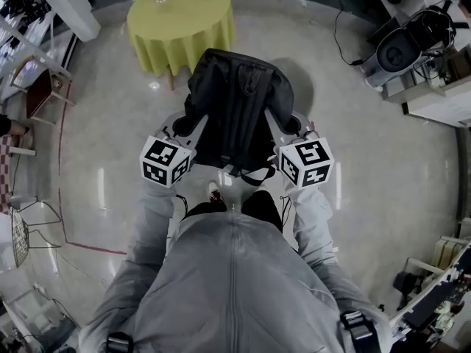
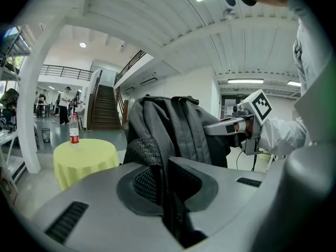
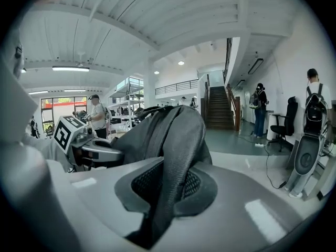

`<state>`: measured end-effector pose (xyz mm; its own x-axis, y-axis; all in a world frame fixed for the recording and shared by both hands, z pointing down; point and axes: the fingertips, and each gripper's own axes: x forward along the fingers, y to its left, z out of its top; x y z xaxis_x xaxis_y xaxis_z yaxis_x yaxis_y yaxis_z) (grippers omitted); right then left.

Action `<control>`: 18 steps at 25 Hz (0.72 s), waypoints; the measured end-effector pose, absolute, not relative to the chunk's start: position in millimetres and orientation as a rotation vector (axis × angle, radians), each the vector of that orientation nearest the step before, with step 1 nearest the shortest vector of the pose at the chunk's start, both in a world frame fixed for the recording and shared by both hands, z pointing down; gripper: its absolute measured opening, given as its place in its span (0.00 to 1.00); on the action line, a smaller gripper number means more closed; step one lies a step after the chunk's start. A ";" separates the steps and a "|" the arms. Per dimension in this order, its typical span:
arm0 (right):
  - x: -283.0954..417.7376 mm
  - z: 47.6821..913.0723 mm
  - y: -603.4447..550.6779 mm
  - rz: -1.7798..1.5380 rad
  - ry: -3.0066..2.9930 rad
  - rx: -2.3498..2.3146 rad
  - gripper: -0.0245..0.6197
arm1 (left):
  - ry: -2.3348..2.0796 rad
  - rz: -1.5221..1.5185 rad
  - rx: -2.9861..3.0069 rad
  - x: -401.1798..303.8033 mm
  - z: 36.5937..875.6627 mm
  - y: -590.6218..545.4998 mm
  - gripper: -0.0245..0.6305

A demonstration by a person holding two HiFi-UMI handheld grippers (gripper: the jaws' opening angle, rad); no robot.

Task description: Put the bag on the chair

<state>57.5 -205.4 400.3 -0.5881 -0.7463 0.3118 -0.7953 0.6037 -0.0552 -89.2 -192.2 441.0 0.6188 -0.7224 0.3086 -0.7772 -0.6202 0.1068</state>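
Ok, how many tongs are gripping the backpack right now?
2. The left tongs clamp the backpack at its left side in the head view, the right tongs at its right side. Neither is hidden.

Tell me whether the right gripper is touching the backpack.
Touching. The right gripper view shows a strap of the backpack pinched between the closed jaws of the right gripper.

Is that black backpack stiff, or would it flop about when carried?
Probably floppy: the backpack hangs creased between the left gripper and right gripper. Its straps look soft, bending inside the jaws. It seems fairly light, hanging from two pinches.
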 end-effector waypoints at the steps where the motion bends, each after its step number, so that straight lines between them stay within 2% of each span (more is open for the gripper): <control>1: 59.3 404.6 -212.6 0.284 -2.568 1.254 0.11 | -1.233 0.352 2.600 -87.1 445.4 -198.6 0.09; 18: 63.6 558.6 -328.1 0.512 -2.470 0.794 0.11 | -1.303 0.496 2.120 -70.1 599.9 -275.3 0.09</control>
<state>63.6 -328.1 558.6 -0.7094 -0.4345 0.5550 -0.6193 0.7602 -0.1965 -70.1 -275.3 599.9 0.4494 -0.6714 0.5894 -0.8933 -0.3419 0.2917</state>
